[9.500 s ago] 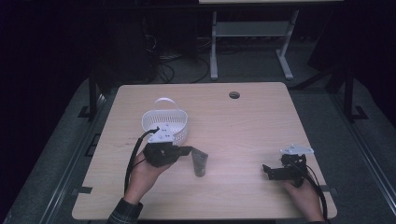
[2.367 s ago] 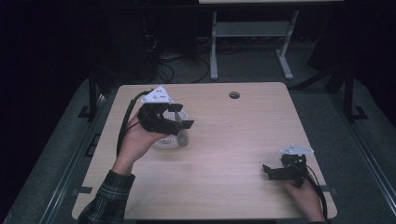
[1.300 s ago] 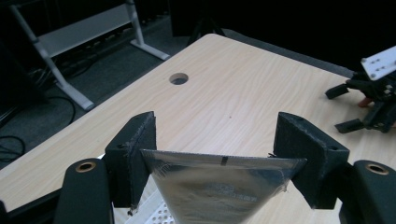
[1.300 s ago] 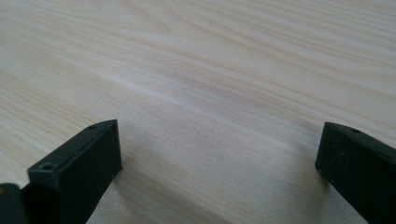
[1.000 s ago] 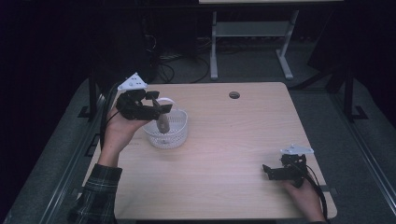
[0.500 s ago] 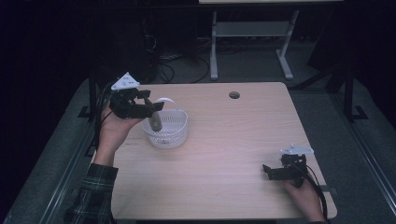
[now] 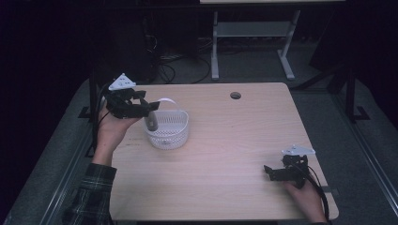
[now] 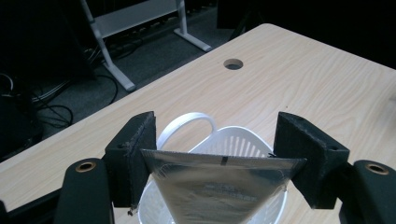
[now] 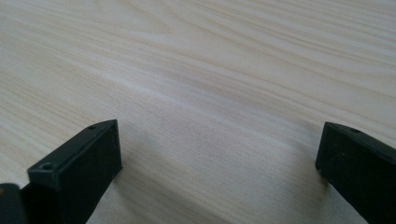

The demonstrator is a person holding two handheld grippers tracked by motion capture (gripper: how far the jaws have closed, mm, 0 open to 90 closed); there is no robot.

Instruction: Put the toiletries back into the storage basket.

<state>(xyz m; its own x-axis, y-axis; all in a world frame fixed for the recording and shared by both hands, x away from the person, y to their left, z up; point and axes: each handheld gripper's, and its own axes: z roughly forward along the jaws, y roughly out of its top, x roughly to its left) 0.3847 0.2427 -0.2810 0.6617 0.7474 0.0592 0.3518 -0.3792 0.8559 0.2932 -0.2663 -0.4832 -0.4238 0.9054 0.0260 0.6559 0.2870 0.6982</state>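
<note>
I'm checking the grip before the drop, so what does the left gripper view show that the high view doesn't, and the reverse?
Left gripper view: the silver pouch's flat top seam spans both pads, clamped in the left claw, above the white basket.

High view: the right claw resting open on the table, the person's hands and a plaid sleeve.

Both: pouch, basket with its handle, and the table's round hole.

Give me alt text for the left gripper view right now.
The left gripper clamps a silvery foil pouch by its top edge, hanging just above a white slotted basket with a loop handle. Behind lies the light wood table with a round cable hole.
</note>
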